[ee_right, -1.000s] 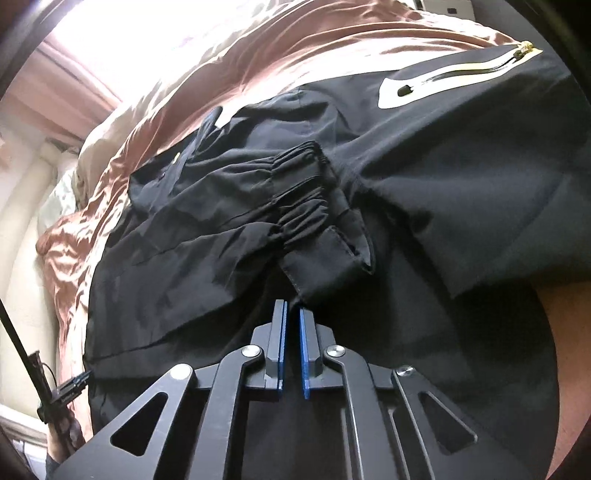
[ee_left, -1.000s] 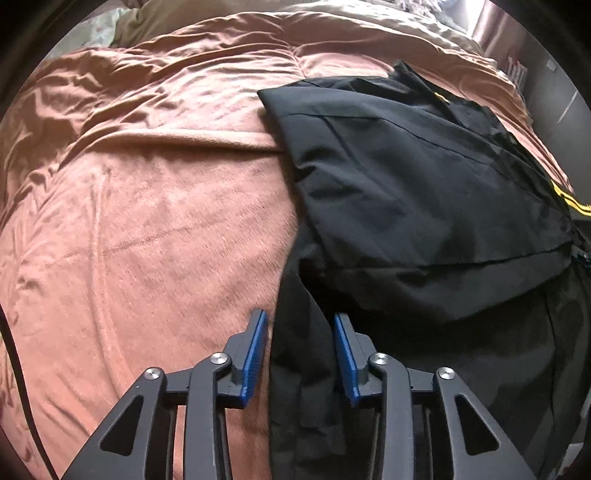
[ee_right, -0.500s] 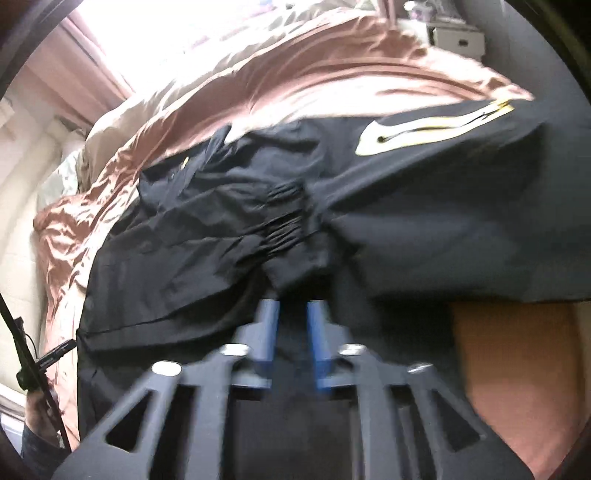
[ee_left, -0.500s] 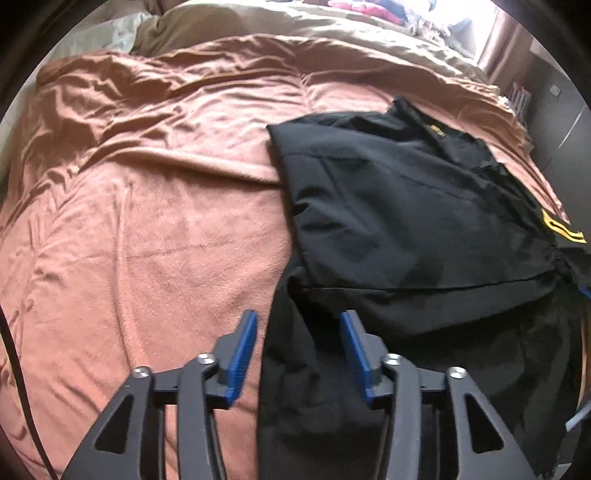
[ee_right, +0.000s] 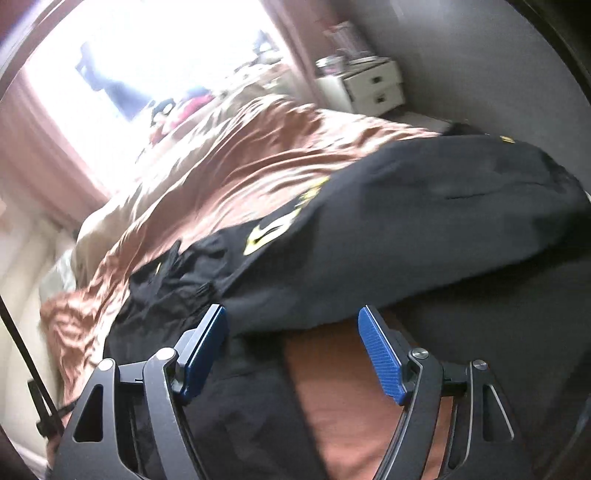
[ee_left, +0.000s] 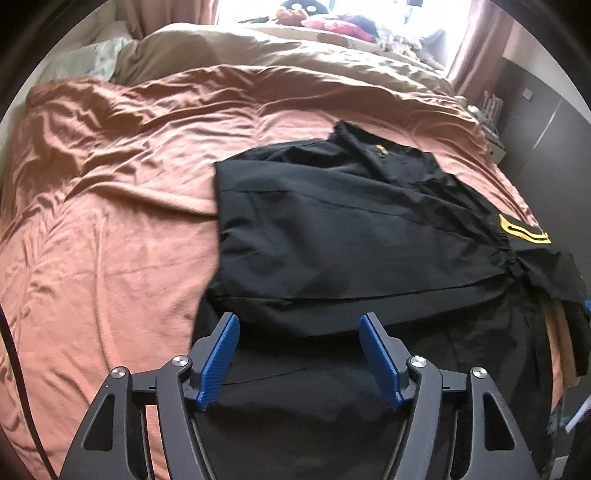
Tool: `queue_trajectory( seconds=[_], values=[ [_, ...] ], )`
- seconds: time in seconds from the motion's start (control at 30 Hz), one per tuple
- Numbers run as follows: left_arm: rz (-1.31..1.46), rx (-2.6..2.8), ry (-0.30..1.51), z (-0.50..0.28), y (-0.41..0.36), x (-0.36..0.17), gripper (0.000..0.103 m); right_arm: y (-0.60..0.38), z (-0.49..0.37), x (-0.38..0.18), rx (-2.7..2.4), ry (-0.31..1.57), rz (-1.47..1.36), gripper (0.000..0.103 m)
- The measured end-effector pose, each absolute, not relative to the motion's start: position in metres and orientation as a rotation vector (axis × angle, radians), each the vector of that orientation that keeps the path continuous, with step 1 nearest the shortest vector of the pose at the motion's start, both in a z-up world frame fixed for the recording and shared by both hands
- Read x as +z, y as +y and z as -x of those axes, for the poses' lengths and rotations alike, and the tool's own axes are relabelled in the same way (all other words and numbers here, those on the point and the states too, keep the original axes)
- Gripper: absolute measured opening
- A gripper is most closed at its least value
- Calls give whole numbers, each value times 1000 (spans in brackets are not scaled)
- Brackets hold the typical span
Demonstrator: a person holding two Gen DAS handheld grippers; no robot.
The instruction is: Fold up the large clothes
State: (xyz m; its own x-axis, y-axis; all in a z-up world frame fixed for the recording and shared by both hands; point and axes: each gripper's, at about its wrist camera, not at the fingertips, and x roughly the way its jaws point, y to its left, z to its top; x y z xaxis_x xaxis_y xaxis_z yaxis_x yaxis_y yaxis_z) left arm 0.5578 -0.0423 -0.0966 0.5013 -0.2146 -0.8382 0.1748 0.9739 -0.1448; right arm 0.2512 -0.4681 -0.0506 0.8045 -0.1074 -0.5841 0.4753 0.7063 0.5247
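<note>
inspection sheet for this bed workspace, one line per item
surface: rumpled rust-brown bedspread over the bed.
job's things: black jacket with yellow markings, partly folded, lying on the bedspread.
clutter: toys and cushions by the window.
grippers: left gripper and right gripper both open, jaws just widened, above the jacket, nothing pinched.
cables: dark cable at the left edge.
surroundings: bright window, pink curtains, white nightstand.

A wide bed (ee_left: 110, 229) under a rumpled rust-brown cover fills the room. Bright daylight pours through a window (ee_right: 122, 62) with pink curtains (ee_left: 480, 40); a white nightstand (ee_right: 373, 86) stands against a grey wall (ee_right: 480, 62).
</note>
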Motion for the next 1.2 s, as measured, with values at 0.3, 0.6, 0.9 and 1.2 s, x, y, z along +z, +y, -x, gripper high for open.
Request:
queue_trajectory(
  seconds=[0.3, 0.6, 0.9, 1.2],
  values=[
    [-4, -300, 1017, -554, -95, -94, 70, -496, -190, -67, -426, 490, -844, 72],
    [-62, -345, 1043, -561, -142, -112, 70, -522, -191, -88, -436, 463, -913, 70],
    [-88, -356, 1045, -569, -153, -116, 70, -536, -197, -86, -484, 394, -1034, 7],
    [-67, -335, 1036, -561, -132, -111, 70, -497, -204, -12, -402, 285, -911, 1]
  ],
)
